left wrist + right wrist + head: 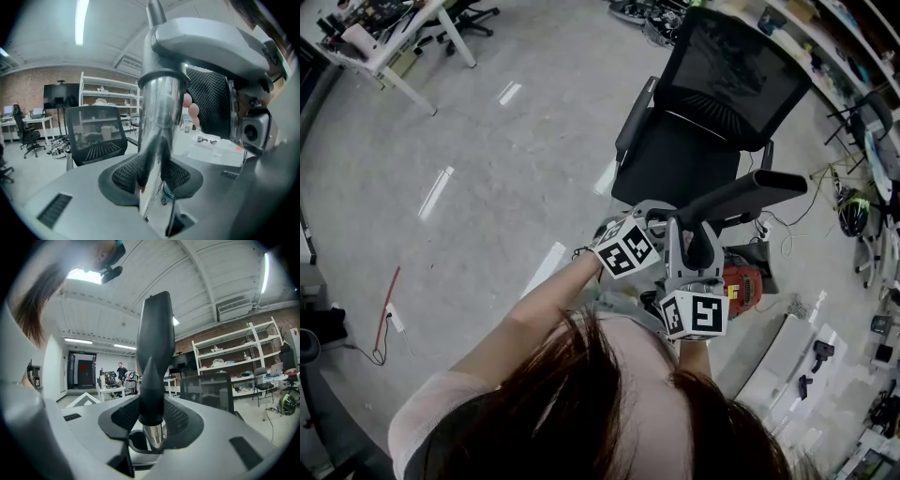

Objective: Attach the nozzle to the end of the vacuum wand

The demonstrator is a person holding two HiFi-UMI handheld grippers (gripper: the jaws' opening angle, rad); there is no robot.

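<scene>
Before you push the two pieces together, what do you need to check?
1. Left gripper holds the shiny wand tight: ok.
2. Right gripper holds the black nozzle tight: ok.
3. Nozzle lined up with the wand: ok, its base meets shiny tube in the right gripper view.
4. Nozzle pushed fully on: cannot tell.
5. Nozzle tip clear of the office chair: cannot tell.

Ceiling strip lights glare; fisheye edges bend and darken.
</scene>
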